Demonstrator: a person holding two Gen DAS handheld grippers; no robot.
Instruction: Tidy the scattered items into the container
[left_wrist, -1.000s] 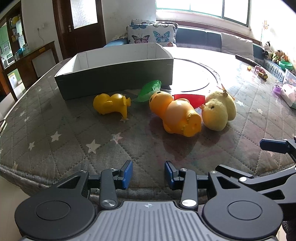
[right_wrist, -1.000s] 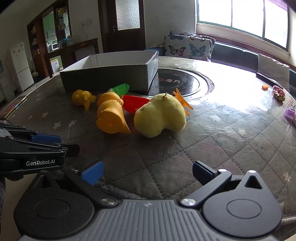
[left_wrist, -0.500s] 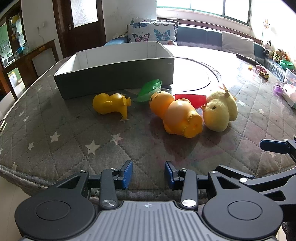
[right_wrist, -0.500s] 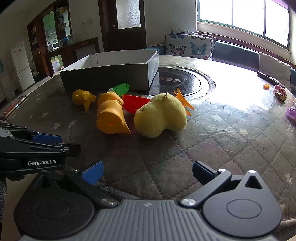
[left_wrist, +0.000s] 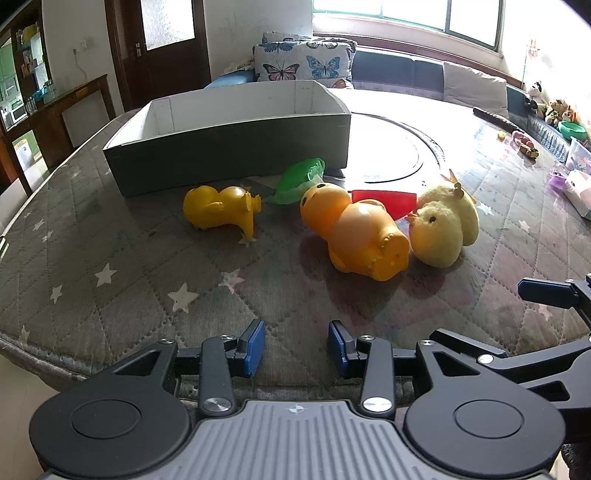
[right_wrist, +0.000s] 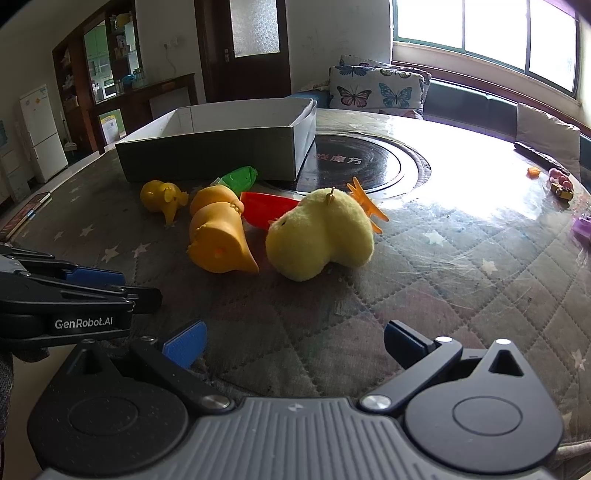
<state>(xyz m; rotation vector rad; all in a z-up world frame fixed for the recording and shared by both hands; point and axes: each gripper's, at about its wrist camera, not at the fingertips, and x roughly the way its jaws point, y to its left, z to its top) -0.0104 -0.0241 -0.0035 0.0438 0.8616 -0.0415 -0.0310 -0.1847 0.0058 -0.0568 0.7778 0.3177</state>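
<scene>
A grey open box (left_wrist: 236, 147) (right_wrist: 221, 151) stands at the back of the quilted table. In front of it lie a small yellow plastic elephant (left_wrist: 221, 212) (right_wrist: 162, 197), a large orange plastic duck (left_wrist: 354, 232) (right_wrist: 219, 236), a green toy (left_wrist: 299, 181) (right_wrist: 240, 176), a red piece (left_wrist: 388, 201) (right_wrist: 266, 208) and a yellow plush chick (left_wrist: 441, 225) (right_wrist: 321, 236). My left gripper (left_wrist: 296, 347) is open and empty near the table's front edge, short of the orange duck. My right gripper (right_wrist: 291, 343) is wide open and empty, short of the chick.
A dark round turntable (right_wrist: 369, 162) sits mid-table behind the toys. Small toys and a remote (left_wrist: 513, 129) lie at the far right edge. The left gripper's body (right_wrist: 66, 306) shows at the left of the right wrist view. A sofa with butterfly cushions (left_wrist: 303, 66) is behind.
Both grippers have crept slightly forward toward the toys. Neither has changed its opening and the toys have not moved.
</scene>
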